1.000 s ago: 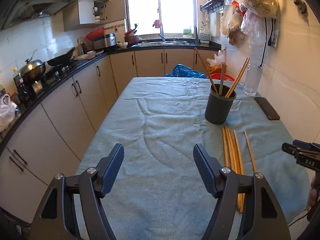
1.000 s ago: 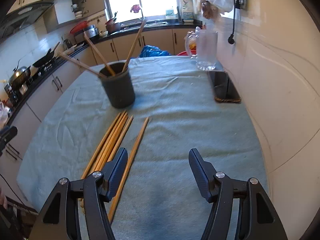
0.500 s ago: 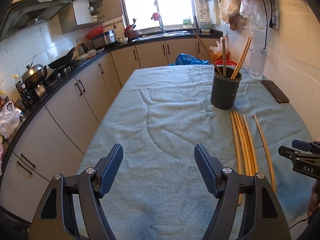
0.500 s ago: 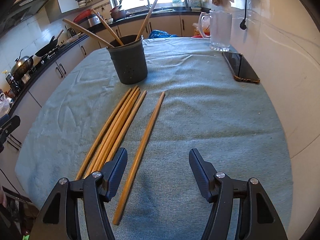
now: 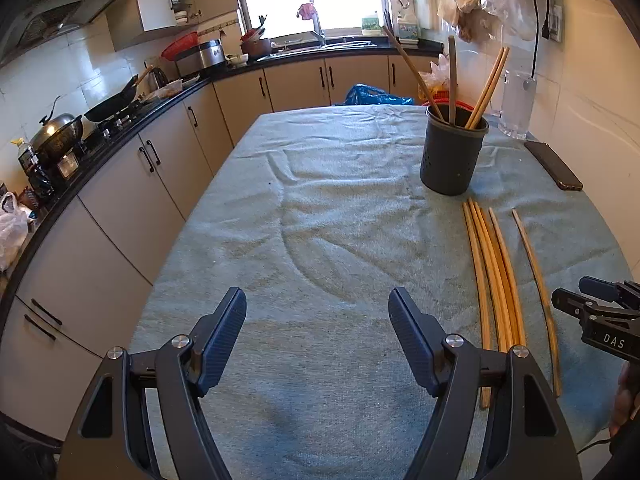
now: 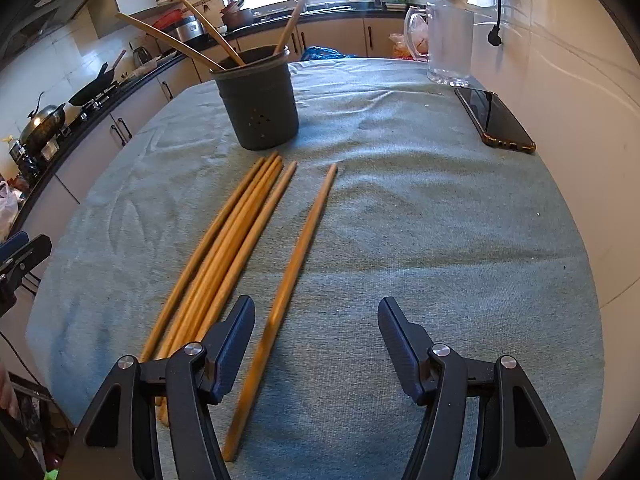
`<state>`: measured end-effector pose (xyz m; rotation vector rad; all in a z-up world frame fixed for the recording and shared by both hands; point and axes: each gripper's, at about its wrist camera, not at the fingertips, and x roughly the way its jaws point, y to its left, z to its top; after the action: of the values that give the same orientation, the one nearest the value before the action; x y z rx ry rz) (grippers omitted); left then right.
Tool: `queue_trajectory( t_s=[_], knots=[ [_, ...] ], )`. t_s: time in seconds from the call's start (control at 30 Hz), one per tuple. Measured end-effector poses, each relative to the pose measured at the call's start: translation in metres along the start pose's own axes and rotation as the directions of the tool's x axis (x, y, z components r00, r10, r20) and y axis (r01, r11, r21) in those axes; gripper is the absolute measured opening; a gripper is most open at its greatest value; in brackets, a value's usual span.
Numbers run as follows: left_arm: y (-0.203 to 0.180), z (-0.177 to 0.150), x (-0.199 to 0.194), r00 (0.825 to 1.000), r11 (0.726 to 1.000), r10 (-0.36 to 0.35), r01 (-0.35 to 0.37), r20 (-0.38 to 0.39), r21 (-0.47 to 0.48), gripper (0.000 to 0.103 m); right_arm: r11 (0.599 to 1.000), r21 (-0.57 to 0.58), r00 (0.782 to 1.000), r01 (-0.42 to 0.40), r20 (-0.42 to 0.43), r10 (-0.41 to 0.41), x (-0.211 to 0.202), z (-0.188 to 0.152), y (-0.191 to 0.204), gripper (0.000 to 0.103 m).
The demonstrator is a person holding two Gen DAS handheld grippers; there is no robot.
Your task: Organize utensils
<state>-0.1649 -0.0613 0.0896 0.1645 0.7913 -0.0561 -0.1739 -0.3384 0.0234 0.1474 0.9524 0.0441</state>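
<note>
Wooden sticks lie on the cloth-covered bench (image 6: pixel 440 240).
A dark cup (image 6: pixel 258 98) stands upright with sticks in it. A bunch of sticks (image 6: pixel 224 248) and a lone stick (image 6: pixel 296 256) lie near it. The right gripper (image 6: pixel 316 340) and left gripper (image 5: pixel 318 332) hold nothing, fingers apart.

tan chopsticks (image 6: pixel 256 216), perhaps charcoal holder (image 6: pixel 258 100), teal cloth (image 6: pixel 420 220)

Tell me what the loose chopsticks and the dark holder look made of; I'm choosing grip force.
Loose chopsticks: probably bamboo or wood, matte tan, with faint grain and no shine. Holder: likely moulded plastic, matte dark grey, with small drain holes punched low in its wall; coated metal can't be ruled out.
</note>
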Motion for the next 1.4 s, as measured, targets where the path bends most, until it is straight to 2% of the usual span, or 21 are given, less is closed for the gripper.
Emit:
queue_trajectory(
  t_s=[0.13, 0.27, 0.37, 0.47, 0.63, 0.67, 0.73, 0.8, 1.0, 1.17, 1.2, 1.23, 1.27, 1.3, 1.33, 1.4],
  knots=[
    [-0.004, 0.001, 0.009, 0.999, 0.999, -0.038, 0.038, -0.02, 0.0, 0.073, 1.0, 0.0, 1.0, 0.005, -0.003, -0.005, 0.004, -0.001, -0.001, 0.068],
    [-0.013, 0.003, 0.022, 0.992, 0.993, -0.121, 0.121, -0.04, -0.002, 0.073, 1.0, -0.012, 1.0, 0.017, -0.006, -0.017, 0.01, -0.001, 0.0, 0.068],
    [-0.026, 0.004, 0.038, 0.976, 0.979, -0.202, 0.203, -0.079, 0.011, 0.072, 0.999, -0.026, 0.999, 0.033, 0.0, -0.033, 0.013, 0.0, 0.002, 0.068],
    [-0.039, 0.007, 0.054, 0.952, 0.958, -0.282, 0.286, -0.118, 0.017, 0.072, 0.998, -0.039, 0.999, 0.044, 0.01, -0.043, 0.017, 0.0, 0.004, 0.068],
    [-0.059, 0.013, 0.072, 0.913, 0.922, -0.38, 0.386, -0.148, 0.012, 0.06, 0.997, -0.049, 0.998, 0.054, 0.012, -0.054, 0.022, 0.001, 0.004, 0.068],
    [-0.064, 0.014, 0.075, 0.91, 0.92, -0.384, 0.392, -0.155, 0.022, 0.057, 0.997, -0.054, 0.998, 0.059, 0.014, -0.059, 0.023, 0.001, 0.004, 0.068],
    [-0.071, 0.016, 0.083, 0.906, 0.918, -0.383, 0.395, -0.177, 0.035, 0.044, 0.996, -0.057, 0.998, 0.063, 0.016, -0.062, 0.024, 0.001, 0.004, 0.068],
    [-0.078, 0.017, 0.09, 0.891, 0.906, -0.407, 0.422, -0.202, 0.039, 0.041, 0.996, -0.058, 0.998, 0.064, 0.018, -0.063, 0.024, 0.002, 0.004, 0.068],
    [-0.089, 0.018, 0.097, 0.877, 0.895, -0.426, 0.445, -0.221, 0.043, 0.038, 0.995, -0.067, 0.997, 0.073, 0.025, -0.071, 0.026, 0.002, 0.005, 0.069],
    [-0.098, 0.02, 0.1, 0.893, 0.906, -0.389, 0.415, -0.227, 0.081, 0.035, 0.994, -0.076, 0.997, 0.08, 0.027, -0.078, 0.027, 0.002, 0.007, 0.069],
    [-0.101, 0.021, 0.101, 0.897, 0.909, -0.379, 0.407, -0.227, 0.091, 0.029, 0.994, -0.076, 0.997, 0.081, 0.027, -0.079, 0.027, 0.002, 0.007, 0.07],
    [-0.103, 0.022, 0.102, 0.901, 0.912, -0.37, 0.399, -0.228, 0.098, 0.016, 0.994, -0.076, 0.996, 0.082, 0.027, -0.08, 0.027, 0.002, 0.007, 0.07],
    [-0.105, 0.023, 0.103, 0.905, 0.916, -0.357, 0.388, -0.23, 0.103, 0.008, 0.994, -0.076, 0.996, 0.083, 0.027, -0.081, 0.027, 0.002, 0.007, 0.069],
    [-0.105, 0.024, 0.105, 0.906, 0.919, -0.352, 0.382, -0.237, 0.098, 0.006, 0.993, -0.076, 0.996, 0.085, 0.028, -0.083, 0.027, 0.002, 0.008, 0.069],
    [-0.104, 0.025, 0.106, 0.902, 0.919, -0.359, 0.386, -0.239, 0.077, 0.006, 0.993, -0.076, 0.996, 0.088, 0.029, -0.086, 0.027, 0.002, 0.008, 0.067],
    [-0.097, 0.024, 0.107, 0.892, 0.919, -0.375, 0.393, -0.253, 0.026, 0.006, 0.992, -0.077, 0.994, 0.105, 0.037, -0.102, 0.025, 0.001, 0.008, 0.05]
  ],
)
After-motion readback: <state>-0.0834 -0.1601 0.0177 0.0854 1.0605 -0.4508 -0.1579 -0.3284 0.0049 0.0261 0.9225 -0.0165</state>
